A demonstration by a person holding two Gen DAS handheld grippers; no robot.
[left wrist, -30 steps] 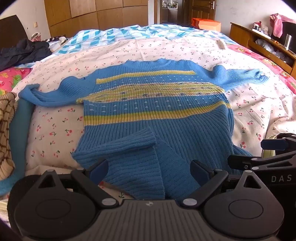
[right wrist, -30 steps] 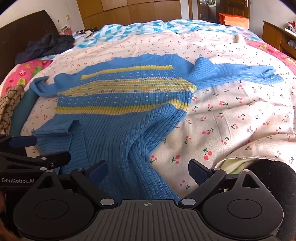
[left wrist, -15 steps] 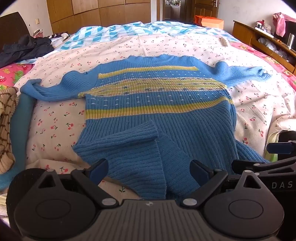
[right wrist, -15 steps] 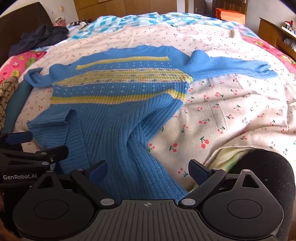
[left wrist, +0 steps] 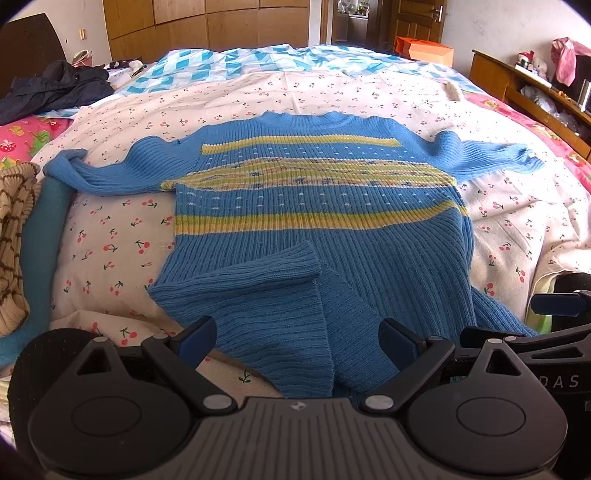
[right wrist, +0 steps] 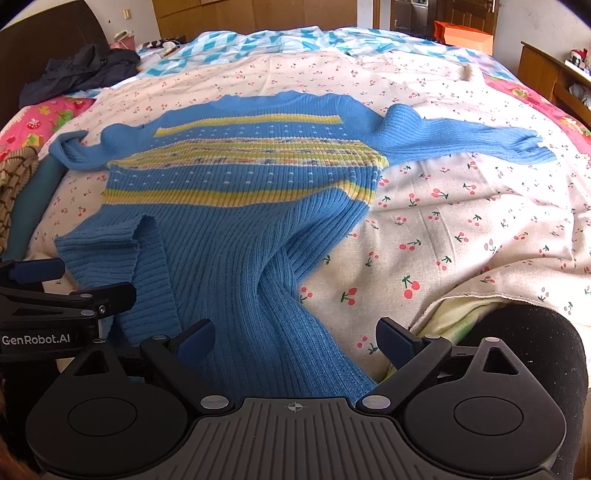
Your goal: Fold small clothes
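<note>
Blue striped sweater (left wrist: 317, 206) is lying flat on the cherry-print bedsheet (left wrist: 110, 229), hem corner flipped up. Left hand-held gripper (left wrist: 297, 341) and right hand-held gripper (right wrist: 295, 338) are hovering wide open, gripping nothing.

1. You are in a home bedroom: a wide bed (left wrist: 258, 92) with a cherry-print sheet (left wrist: 110, 236) fills both views.
2. Wooden wardrobe doors (left wrist: 207, 29) line the far wall beside a wooden door (left wrist: 417, 18).
3. A cluttered wooden shelf unit (left wrist: 524, 85) stands to your right.
4. Dark clothes (left wrist: 55, 90) lie heaped near the headboard (right wrist: 40, 48).

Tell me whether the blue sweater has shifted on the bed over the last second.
No. The sweater keeps the same place and folds on the cherry-print sheet; only the cameras' viewpoint changes slightly.
</note>
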